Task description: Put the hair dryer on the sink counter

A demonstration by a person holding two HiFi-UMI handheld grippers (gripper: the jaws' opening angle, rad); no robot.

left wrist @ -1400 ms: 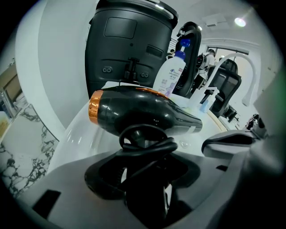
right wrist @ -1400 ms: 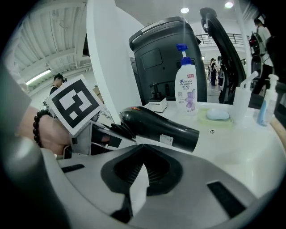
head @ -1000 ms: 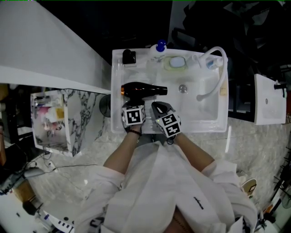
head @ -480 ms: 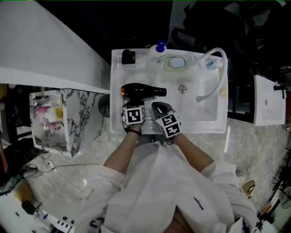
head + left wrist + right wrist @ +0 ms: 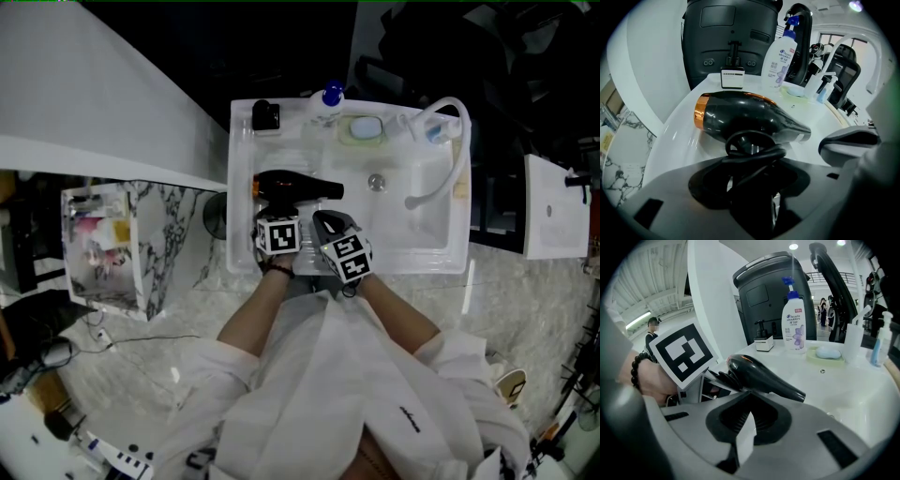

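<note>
Cord (image 5: pixel 754 149), hidden overhead, shows where left tongs (image 5: pixel 751 187) grasp hair dryer (image 5: pixel 745 117); right tongs (image 5: pixel 751 414) clenched.

The head camera is looking steeply down from above the person, taking in the whole sink (image 5: pixel 412 234) from well off. The left gripper camera is sitting low and close behind the hair dryer (image 5: pixel 750 117) (nearest of the three), facing the counter's back edge, while the right gripper camera is looking the same way from slightly further back; all three are sharing the hair dryer and the shampoo bottle (image 5: pixel 780 58)

White shirt (image 5: pixel 328 394); dark bead bracelet (image 5: pixel 638 365); grey left tongs (image 5: pixel 279 212), right tongs (image 5: pixel 324 221); black-white marker cubes (image 5: pixel 278 236).
</note>
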